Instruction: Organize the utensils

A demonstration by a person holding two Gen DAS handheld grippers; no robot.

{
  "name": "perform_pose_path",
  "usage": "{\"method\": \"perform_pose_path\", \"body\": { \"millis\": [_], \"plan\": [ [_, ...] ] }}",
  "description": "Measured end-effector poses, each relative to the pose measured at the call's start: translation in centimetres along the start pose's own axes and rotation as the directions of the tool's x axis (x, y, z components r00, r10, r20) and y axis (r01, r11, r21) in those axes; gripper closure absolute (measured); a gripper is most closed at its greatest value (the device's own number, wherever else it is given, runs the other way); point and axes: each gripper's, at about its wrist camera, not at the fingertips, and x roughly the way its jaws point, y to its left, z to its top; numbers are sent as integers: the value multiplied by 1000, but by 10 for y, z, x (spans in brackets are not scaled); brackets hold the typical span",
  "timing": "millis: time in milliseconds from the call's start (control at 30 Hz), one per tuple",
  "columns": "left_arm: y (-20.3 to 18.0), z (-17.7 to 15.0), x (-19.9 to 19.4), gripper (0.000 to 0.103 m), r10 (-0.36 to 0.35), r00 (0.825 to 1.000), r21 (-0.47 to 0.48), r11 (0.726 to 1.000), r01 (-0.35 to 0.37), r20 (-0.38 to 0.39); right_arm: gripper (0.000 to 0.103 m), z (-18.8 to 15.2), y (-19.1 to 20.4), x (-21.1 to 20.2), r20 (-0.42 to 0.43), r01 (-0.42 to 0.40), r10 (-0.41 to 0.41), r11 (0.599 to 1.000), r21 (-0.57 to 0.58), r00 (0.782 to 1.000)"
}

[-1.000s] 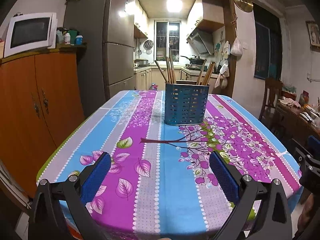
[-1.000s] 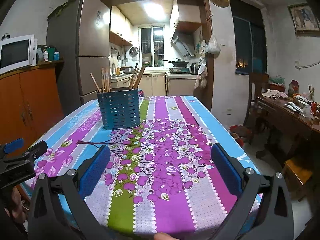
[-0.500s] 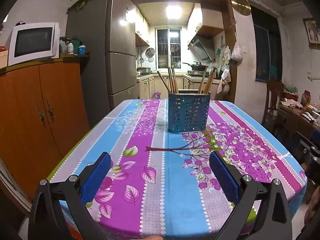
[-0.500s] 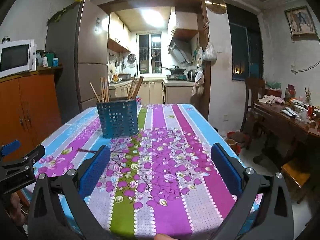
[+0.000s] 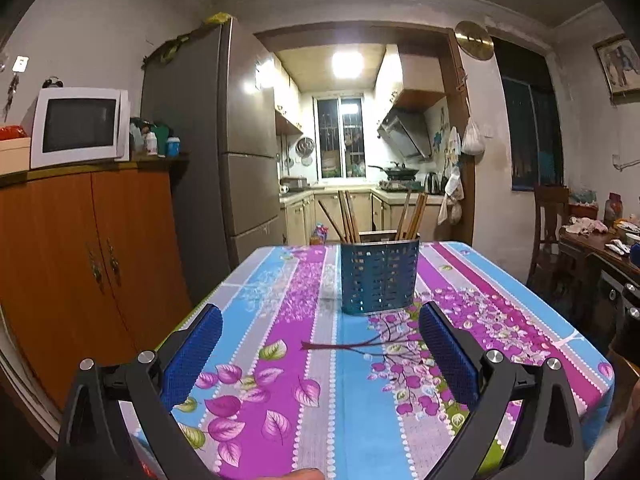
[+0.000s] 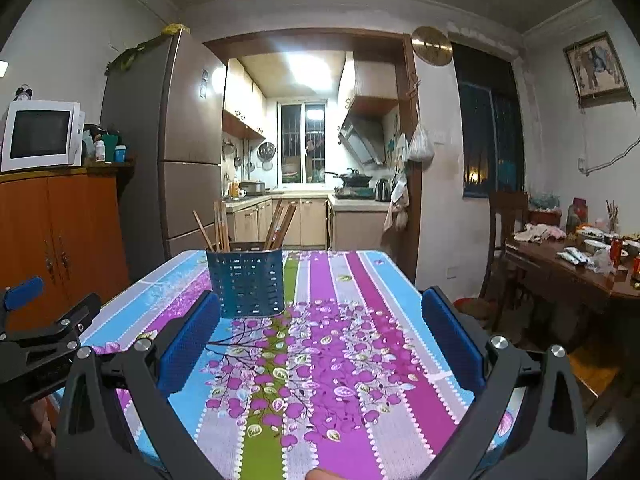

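Note:
A blue perforated utensil holder (image 5: 378, 278) stands on the table with the floral striped cloth (image 5: 280, 344), with several wooden chopsticks (image 5: 348, 216) upright in it. It also shows in the right wrist view (image 6: 246, 284) with its chopsticks (image 6: 280, 222). My left gripper (image 5: 320, 350) is open and empty, held over the table's near edge, well short of the holder. My right gripper (image 6: 320, 340) is open and empty, to the right of the holder. The left gripper shows at the left edge of the right wrist view (image 6: 40, 344).
An orange cabinet (image 5: 80, 264) with a microwave (image 5: 78, 126) stands left of the table, a grey fridge (image 5: 212, 168) behind it. A dark side table with clutter (image 6: 580, 268) and a chair (image 6: 506, 232) stand to the right. The kitchen lies beyond the doorway.
Both grippers have pulled back and tilted up, away from the holder, so more of the room and less of the table shows. Both stay open and empty.

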Motion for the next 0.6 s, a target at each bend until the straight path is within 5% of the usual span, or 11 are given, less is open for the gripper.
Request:
{"method": "perform_pose_path", "body": {
  "millis": [600],
  "plan": [
    [3, -4, 6, 5, -5, 1000, -16, 1000, 5, 15, 6, -8, 10, 3, 18, 25, -25, 999, -38, 1000]
  ]
}}
